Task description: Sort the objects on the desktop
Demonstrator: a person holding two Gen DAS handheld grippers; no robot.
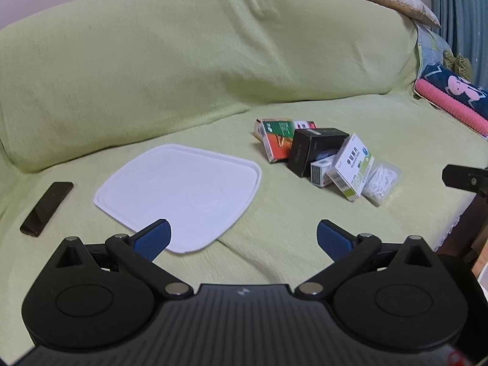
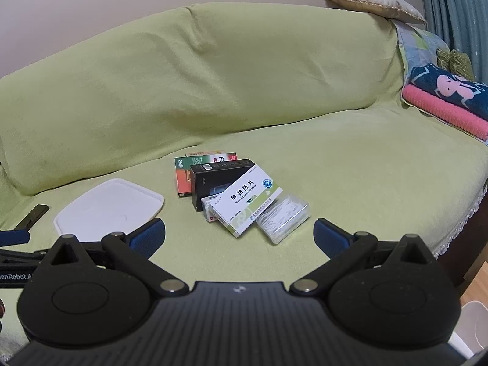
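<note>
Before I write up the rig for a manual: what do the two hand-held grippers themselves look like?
Both look alike. The left hand-held gripper and the right hand-held gripper have matte black bodies with ribbed tops, round black pivot discs, silver pins and black linkage arms. Their fingers carry blue ribbed pads. A small pale logo sits at the centre of each body. White lettering on the left one shows in the right wrist view.

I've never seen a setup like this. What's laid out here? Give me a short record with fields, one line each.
Surface: sofa under a light green fabric cover
Tray: flat white plastic tray, nothing on it
Pile: black cardboard box, white-and-green medicine box, orange-and-green carton, clear packet of white floss picks, heaped together right of the tray
Apart: dark slim phone-like slab, left of the tray
Left gripper: open, holding nothing
Right gripper: open, holding nothing
</note>
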